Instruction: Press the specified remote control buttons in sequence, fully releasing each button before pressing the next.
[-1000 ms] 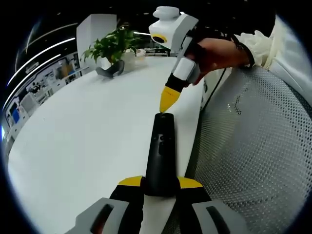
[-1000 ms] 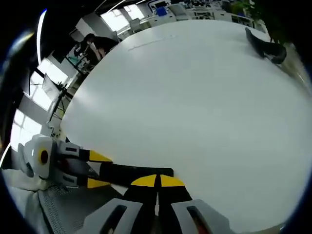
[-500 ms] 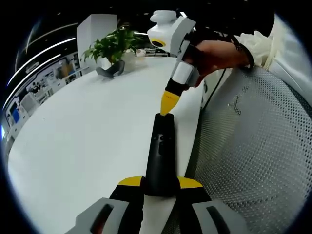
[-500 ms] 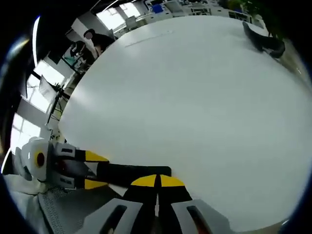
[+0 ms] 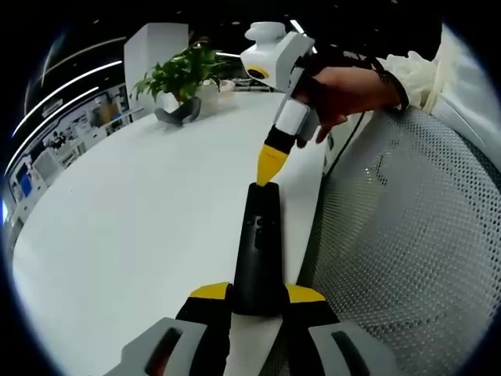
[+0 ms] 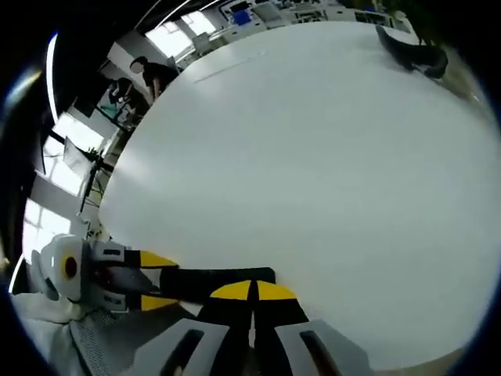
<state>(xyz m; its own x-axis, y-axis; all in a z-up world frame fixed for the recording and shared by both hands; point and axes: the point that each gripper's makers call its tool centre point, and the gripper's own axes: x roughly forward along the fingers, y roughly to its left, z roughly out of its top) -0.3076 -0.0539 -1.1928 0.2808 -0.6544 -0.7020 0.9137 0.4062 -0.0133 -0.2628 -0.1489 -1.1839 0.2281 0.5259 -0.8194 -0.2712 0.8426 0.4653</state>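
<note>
- Left tongs clamp the near end of the slim black plastic remote control, held over the round white bench.
- Right tongs, jaws closed together, poise at its far end.
- Pressing step; next, a short downward tap, then full release.

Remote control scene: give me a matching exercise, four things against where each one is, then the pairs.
Things:
1. remote control
2. right gripper
3. potted plant
4. mesh surface

Places:
A. far end of the white table
B. beside the table's edge
C. clamped between the left gripper's jaws
D. shut tip at the remote's far end

Pairs: 1-C, 2-D, 3-A, 4-B
</note>
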